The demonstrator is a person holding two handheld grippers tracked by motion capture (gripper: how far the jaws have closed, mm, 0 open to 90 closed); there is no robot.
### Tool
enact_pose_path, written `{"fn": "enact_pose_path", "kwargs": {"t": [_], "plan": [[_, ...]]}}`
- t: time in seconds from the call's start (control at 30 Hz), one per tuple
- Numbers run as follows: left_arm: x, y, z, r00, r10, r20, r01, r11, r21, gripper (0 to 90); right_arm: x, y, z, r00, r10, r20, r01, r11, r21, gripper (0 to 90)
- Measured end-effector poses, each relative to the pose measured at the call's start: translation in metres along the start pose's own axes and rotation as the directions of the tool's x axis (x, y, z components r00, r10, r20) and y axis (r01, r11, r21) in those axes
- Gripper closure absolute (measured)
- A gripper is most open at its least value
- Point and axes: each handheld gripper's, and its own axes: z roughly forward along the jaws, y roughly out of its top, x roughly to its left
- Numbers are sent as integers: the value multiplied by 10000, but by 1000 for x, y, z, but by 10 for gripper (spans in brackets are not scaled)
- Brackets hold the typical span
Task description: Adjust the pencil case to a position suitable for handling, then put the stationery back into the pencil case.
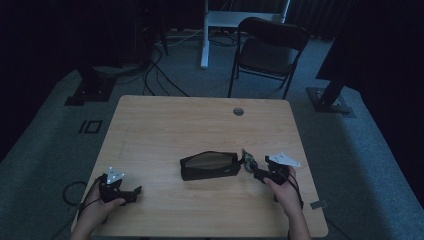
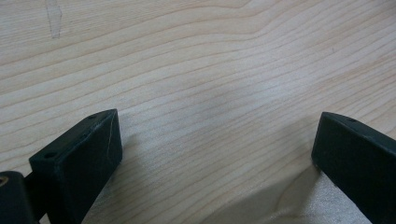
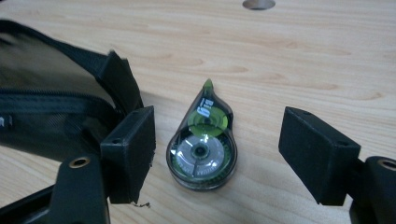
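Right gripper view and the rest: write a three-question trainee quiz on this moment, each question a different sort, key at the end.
1. True or false: the right gripper is shut on the correction tape dispenser.
2. Multiple choice: in the high view, the black pouch lies
A. on the chair
B. on the table, just left of the right gripper
C. under the left gripper
3. Fill in: in the left gripper view, between the open jaws there is bare ____.

Key
1. False: the jaws stand open on either side of the dispenser, which lies flat on the table.
2. B
3. Wood (the tabletop)
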Motion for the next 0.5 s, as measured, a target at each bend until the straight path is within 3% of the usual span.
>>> {"fn": "enact_pose_path", "kwargs": {"t": [0.2, 0.5], "plan": [[0, 0, 0, 10000, 2, 1, -2, 10000, 1, 21, 1, -4, 6, 10000, 71, -65, -69, 9994, 339, 219], [0, 0, 0, 10000, 1, -1, -1, 10000, 3, 21, 1, -7, 15, 9999, -102, 81, 93, 9941, 1079, 230]]}}
